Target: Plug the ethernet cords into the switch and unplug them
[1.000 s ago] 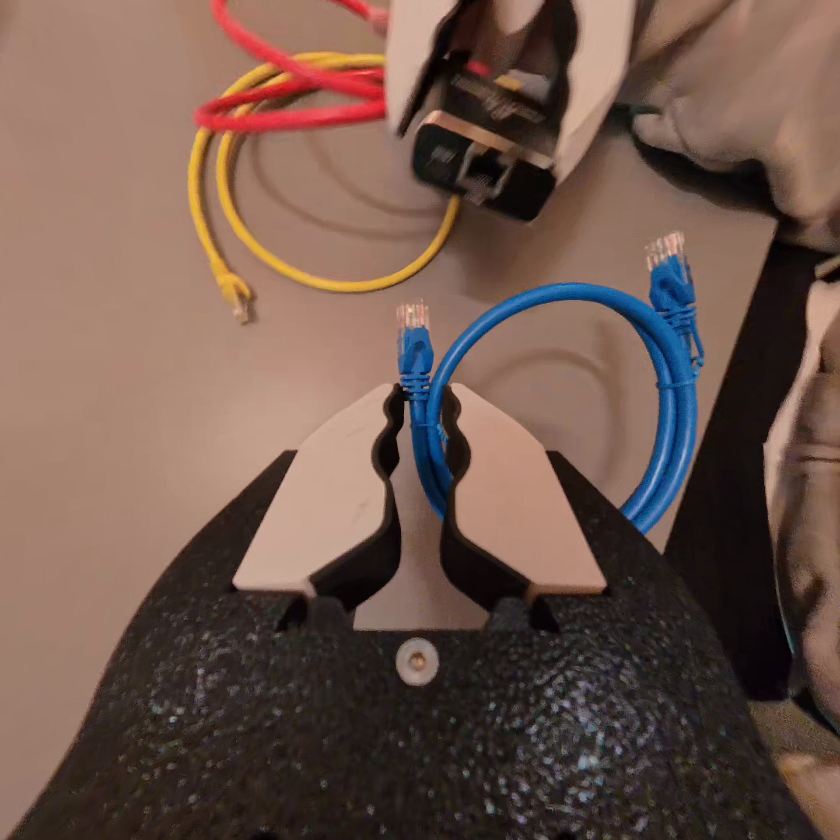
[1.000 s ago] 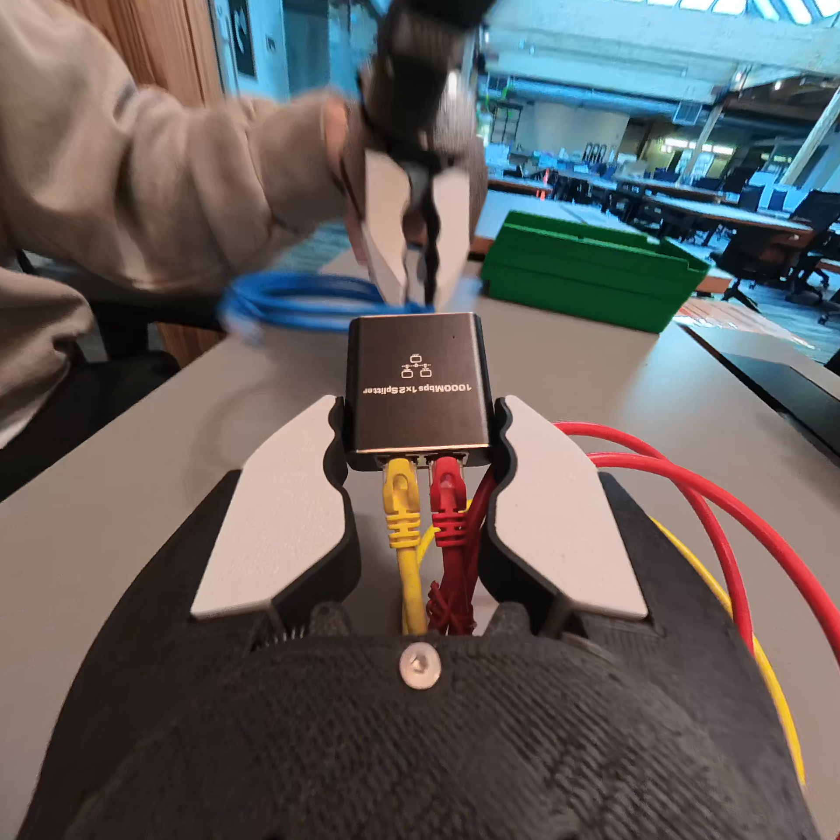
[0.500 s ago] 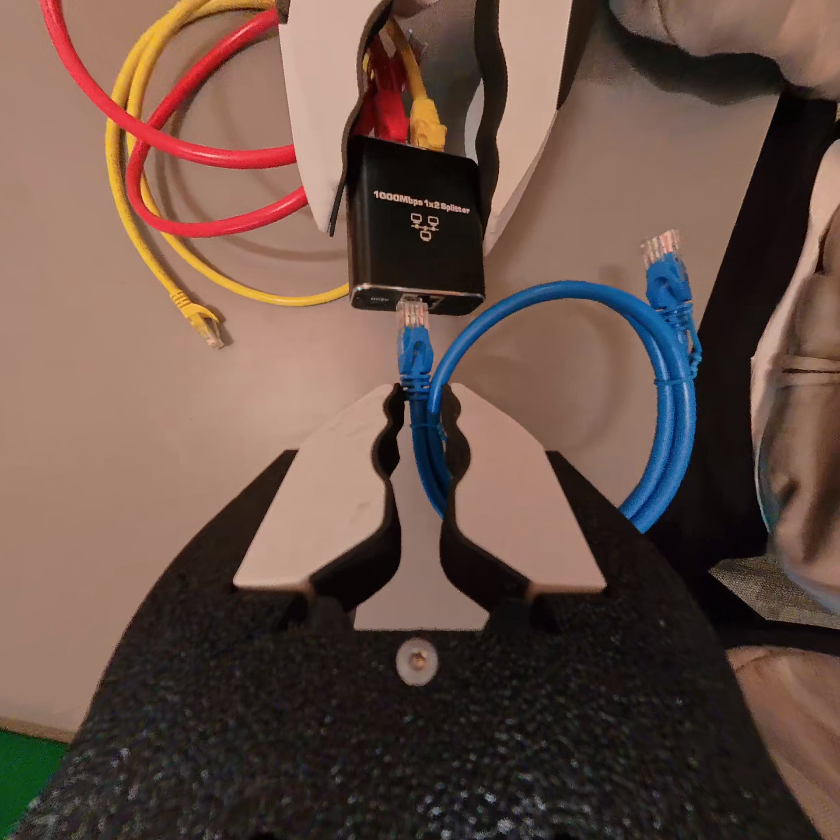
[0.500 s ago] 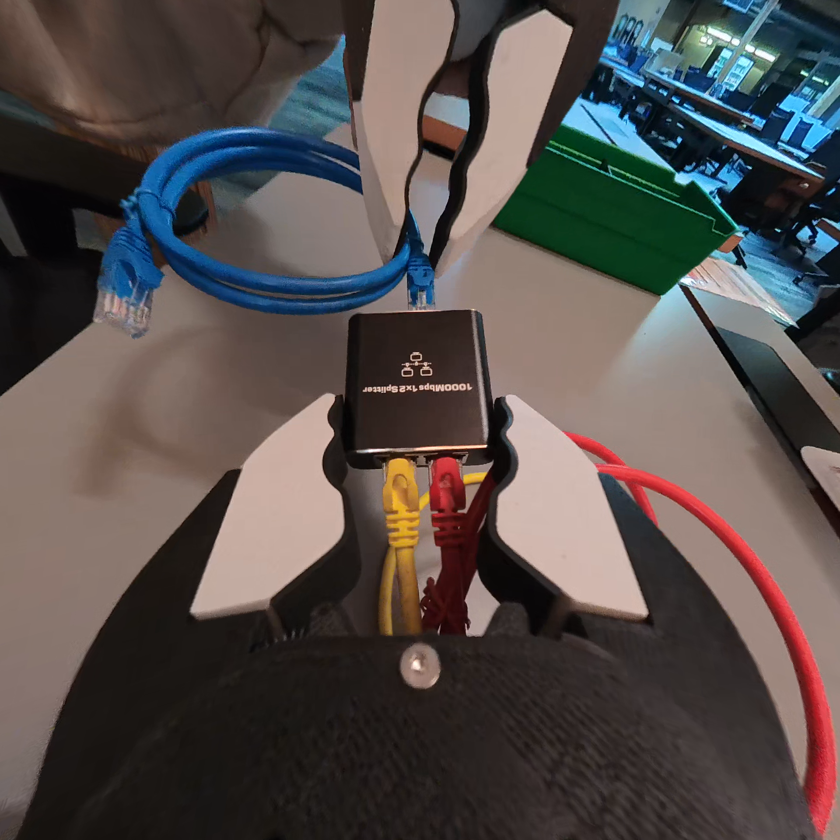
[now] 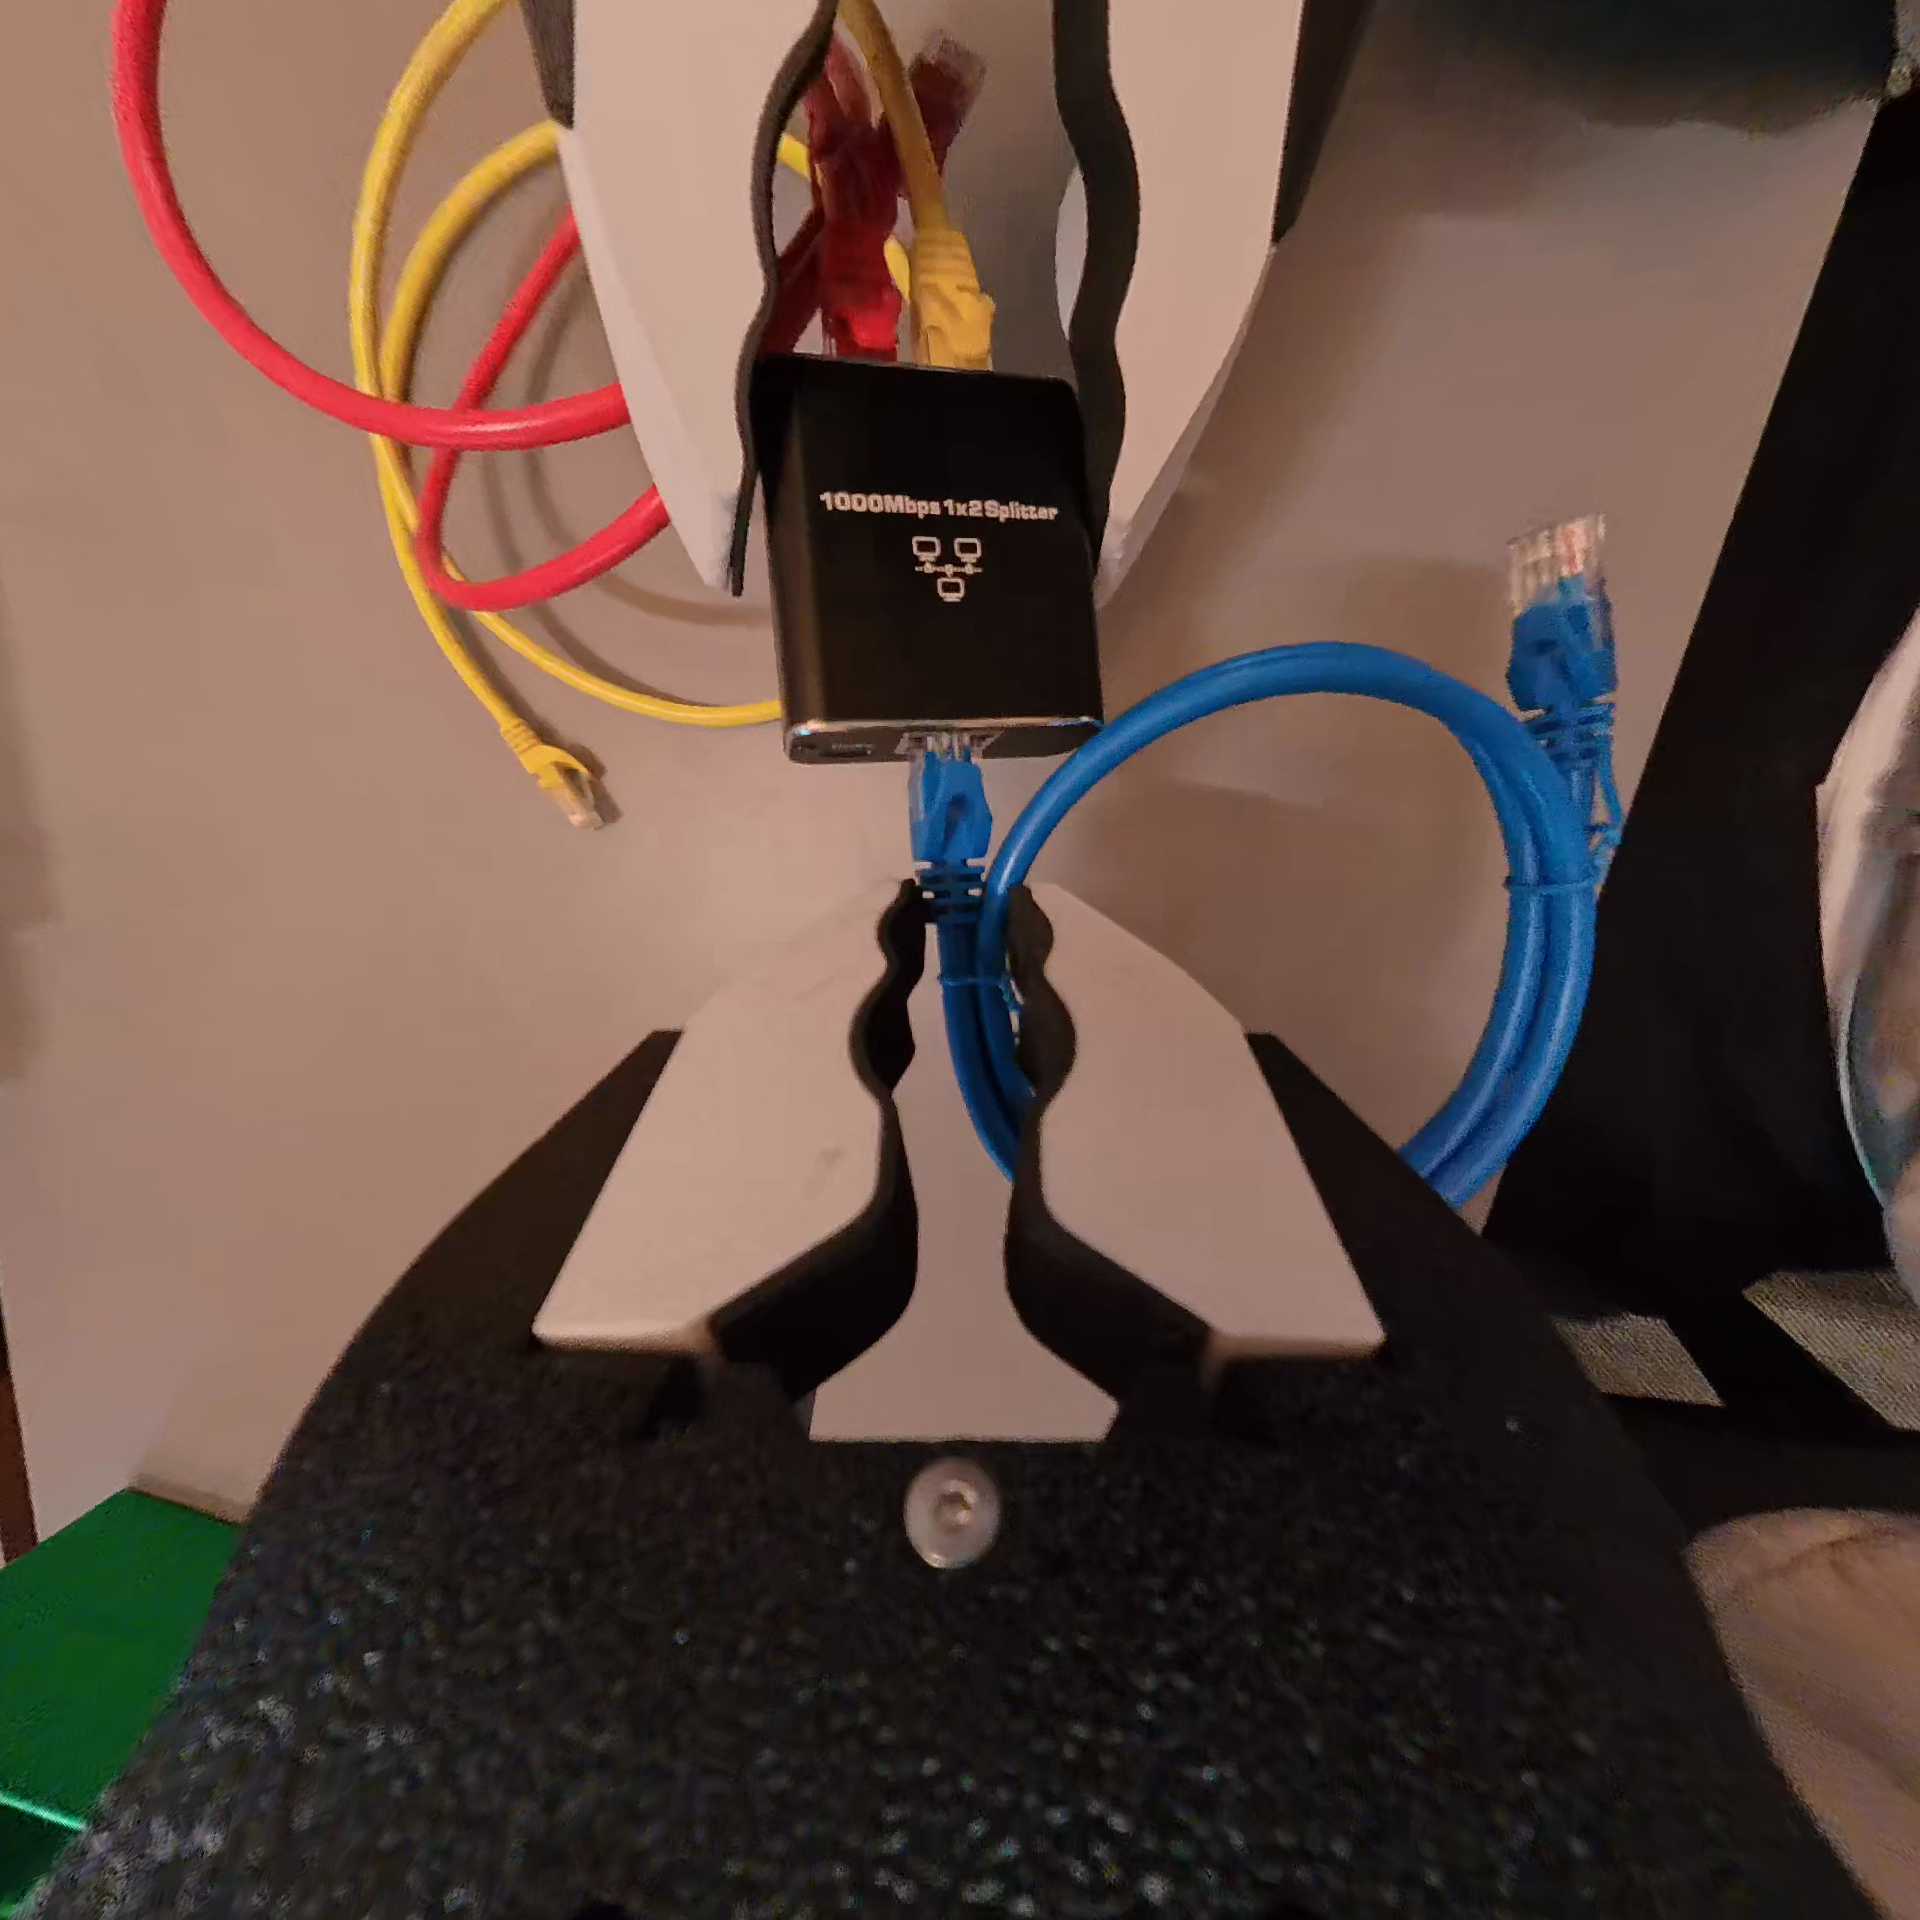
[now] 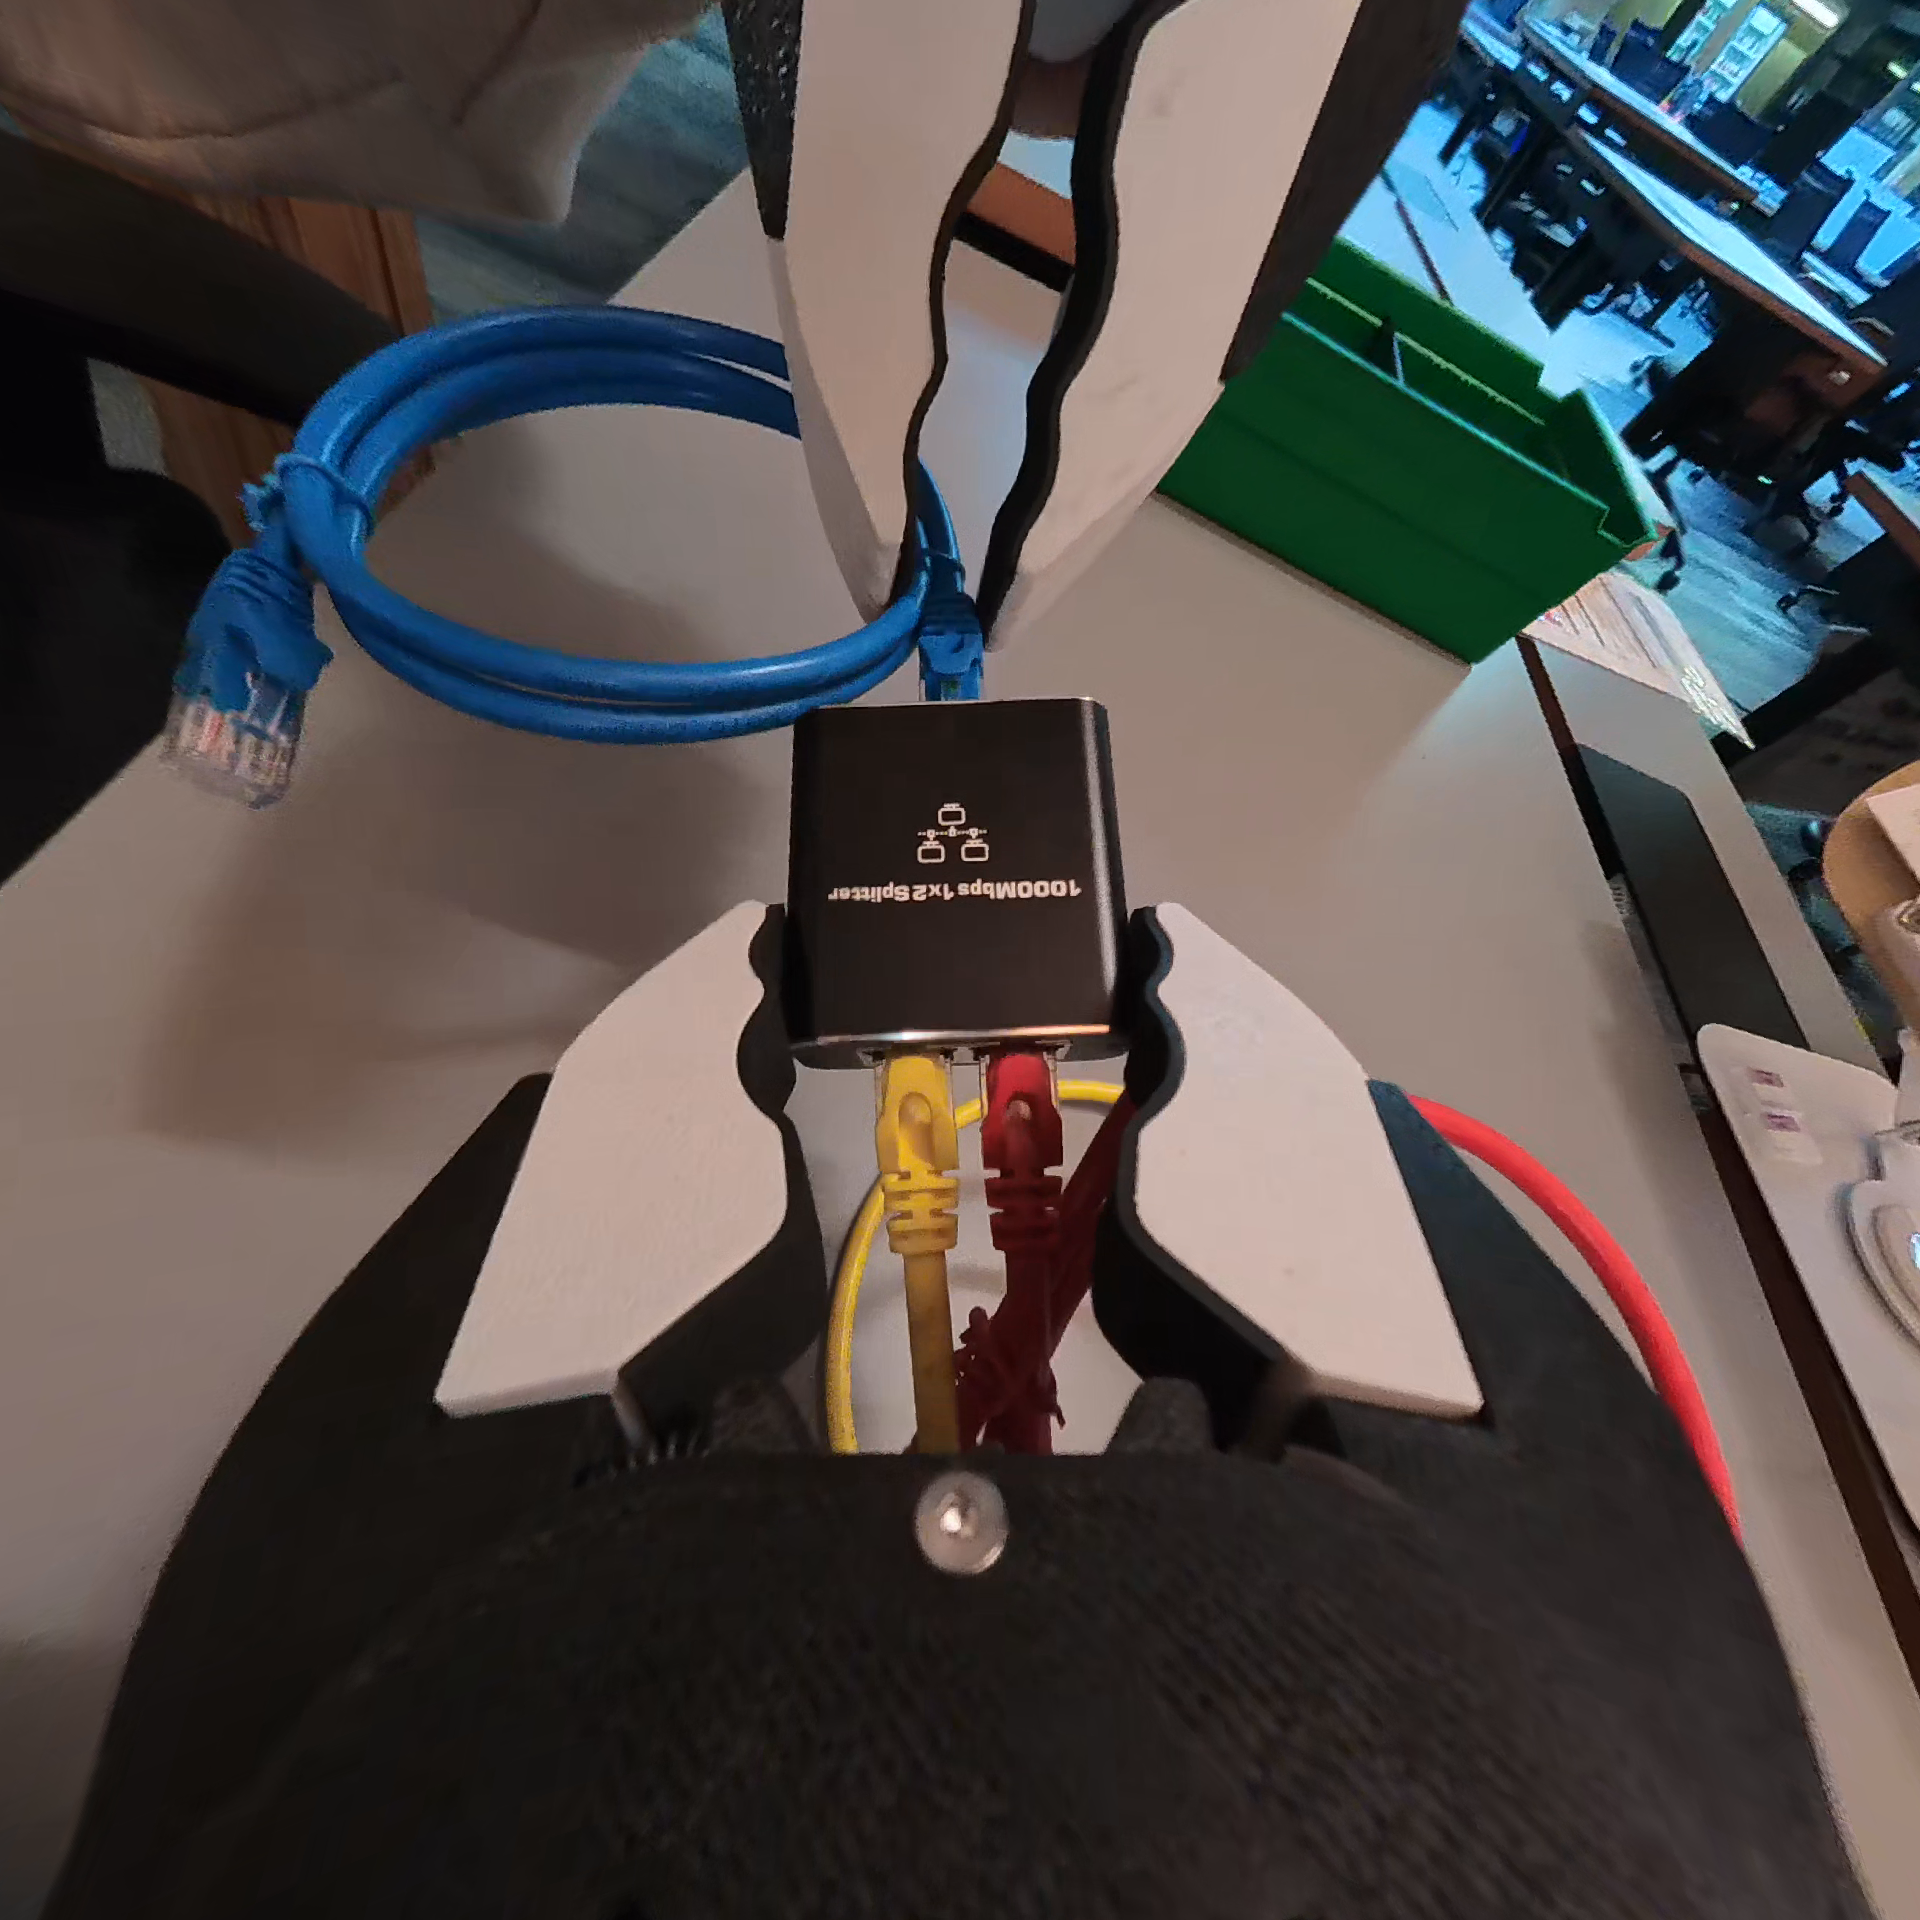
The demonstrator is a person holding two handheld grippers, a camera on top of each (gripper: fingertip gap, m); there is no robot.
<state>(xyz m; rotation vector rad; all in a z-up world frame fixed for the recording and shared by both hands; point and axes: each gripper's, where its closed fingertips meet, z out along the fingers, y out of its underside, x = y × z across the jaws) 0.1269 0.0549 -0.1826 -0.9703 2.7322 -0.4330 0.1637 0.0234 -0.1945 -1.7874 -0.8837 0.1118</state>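
1. The right gripper (image 6: 956, 987) squeezes the little black switch (image 6: 951, 883) by its two sides. I think this keeps the box from sliding when a plug is pushed in.
2. The left gripper (image 5: 961, 914) pinches the blue cord (image 5: 1351, 675) just behind its plug (image 5: 945, 805), so the plug stays straight. The plug's tip is inside the port at the switch's 6 o'clock edge in the left wrist view.
3. The yellow cord (image 6: 914, 1143) and the red cord (image 6: 1023, 1138) are plugged in on the opposite side.
4. I count three cords, one switch, two grippers, one green bin (image 6: 1403, 468).
5. The blue cord's free end (image 5: 1558, 613) sticks up at 3 o'clock.
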